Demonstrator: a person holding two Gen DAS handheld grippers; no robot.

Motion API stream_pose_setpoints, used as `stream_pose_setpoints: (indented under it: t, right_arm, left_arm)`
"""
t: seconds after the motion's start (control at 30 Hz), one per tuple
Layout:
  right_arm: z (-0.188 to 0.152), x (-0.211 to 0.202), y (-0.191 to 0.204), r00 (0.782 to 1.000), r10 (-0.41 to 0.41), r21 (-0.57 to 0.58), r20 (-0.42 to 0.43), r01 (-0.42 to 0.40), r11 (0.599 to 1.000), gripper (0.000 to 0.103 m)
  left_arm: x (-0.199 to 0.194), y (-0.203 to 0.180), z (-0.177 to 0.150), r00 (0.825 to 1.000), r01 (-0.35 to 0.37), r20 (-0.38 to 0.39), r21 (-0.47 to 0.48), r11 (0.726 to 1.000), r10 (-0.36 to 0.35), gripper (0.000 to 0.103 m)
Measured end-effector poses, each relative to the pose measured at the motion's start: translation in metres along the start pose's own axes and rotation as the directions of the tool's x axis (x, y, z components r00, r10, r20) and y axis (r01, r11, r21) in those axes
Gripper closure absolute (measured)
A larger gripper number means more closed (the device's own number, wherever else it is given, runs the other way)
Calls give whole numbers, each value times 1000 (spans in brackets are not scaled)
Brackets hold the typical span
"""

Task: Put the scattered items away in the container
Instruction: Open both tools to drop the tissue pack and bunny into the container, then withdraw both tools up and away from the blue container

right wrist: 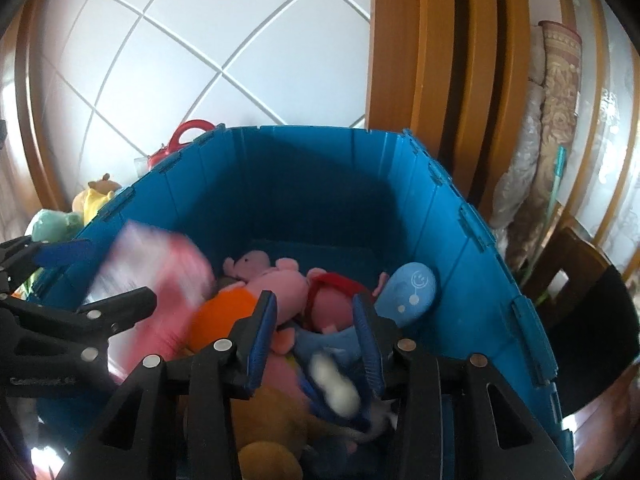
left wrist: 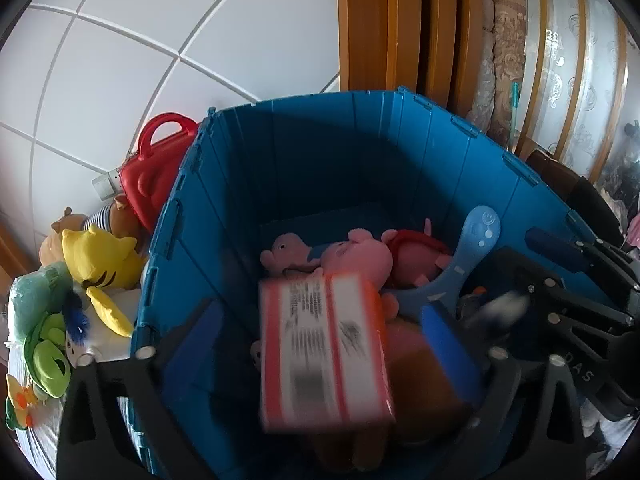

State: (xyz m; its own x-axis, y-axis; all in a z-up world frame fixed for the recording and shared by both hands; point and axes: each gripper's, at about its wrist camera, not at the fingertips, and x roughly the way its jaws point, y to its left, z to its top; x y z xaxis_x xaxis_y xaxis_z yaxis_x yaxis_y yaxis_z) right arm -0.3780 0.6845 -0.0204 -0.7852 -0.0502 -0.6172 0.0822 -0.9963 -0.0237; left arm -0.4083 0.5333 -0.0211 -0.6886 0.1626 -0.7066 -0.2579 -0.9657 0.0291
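Note:
A blue folding crate holds pink pig plush toys and a blue paddle with a smiley face. My left gripper is open over the crate; a red and white box is blurred between its fingers, apart from both pads. My right gripper is open over the crate, and a blurred white and blue toy lies between its fingers. The right gripper also shows in the left wrist view.
Left of the crate lie a red plastic case, a yellow plush, a green plush and a brown plush. White tiled wall behind, wooden door frame and a rolled rug to the right.

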Motion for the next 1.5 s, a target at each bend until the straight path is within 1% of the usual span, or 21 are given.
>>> stream_pose_setpoints:
  t: [0.23, 0.5, 0.73, 0.77, 0.8, 0.83, 0.87, 0.9, 1.03, 1.07, 1.1, 1.17, 1.3, 1.43, 1.5]
  right_arm:
    - [2, 2, -2, 1000, -12, 3, -6, 12, 1000, 64]
    - [3, 2, -1, 1000, -19, 6, -7, 19, 1000, 57]
    - [2, 1, -2, 1000, -18, 13, 1, 18, 1000, 54]
    - [2, 0, -3, 1000, -19, 17, 7, 19, 1000, 51]
    - [2, -2, -4, 1000, -20, 23, 14, 20, 1000, 44]
    - [1, -4, -4, 1000, -22, 29, 21, 21, 999, 40]
    - [1, -7, -4, 999, -22, 32, 29, 21, 999, 32]
    - [1, -10, -3, 999, -21, 32, 36, 20, 999, 28]
    - [-2, -28, 4, 996, -5, 27, 86, 2, 1000, 26]
    - [-3, -34, 6, 995, 0, 24, 101, -3, 1000, 16]
    - [-4, -39, 9, 993, 4, 22, 117, -7, 1000, 4]
    - [-6, -49, 14, 989, 14, 17, 145, -17, 1000, 0]
    - [-13, -62, 24, 985, 39, 13, 168, -42, 999, 0]
    - [-22, -78, 37, 980, 36, 15, 194, -39, 999, 0]
    - [-26, -87, 47, 977, 19, 12, 214, -22, 1000, 0]
  left_arm:
    - [-1, 0, 1, 1000, 0, 12, 1, 1000, 0, 0]
    - [-2, 1, 1, 1000, -1, 16, -2, 1000, 1, 0]
    - [-8, 5, -3, 999, -5, 37, -22, 1000, 6, 0]
    - [-10, 6, -4, 999, -4, 38, -29, 1000, 5, 0]
    - [-13, 8, -7, 999, 1, 38, -37, 999, 1, 0]
    - [-16, 10, -9, 999, 5, 38, -43, 999, -3, 0]
    - [-19, 11, -12, 999, 4, 41, -47, 999, -2, 0]
    - [-23, 12, -15, 999, 0, 48, -49, 999, 3, 0]
    - [-47, 16, -25, 995, -9, 96, -66, 998, 15, 0]
    - [-54, 17, -28, 993, -14, 112, -71, 997, 22, 0]
    - [-60, 19, -31, 991, -19, 127, -76, 997, 29, 0]
    - [-73, 23, -38, 987, -39, 151, -91, 995, 52, 0]
    - [-89, 34, -52, 983, -71, 160, -120, 990, 90, 0]
    - [-103, 52, -70, 984, -69, 155, -147, 987, 91, 0]
    - [-110, 63, -78, 983, -66, 158, -161, 985, 92, 0]
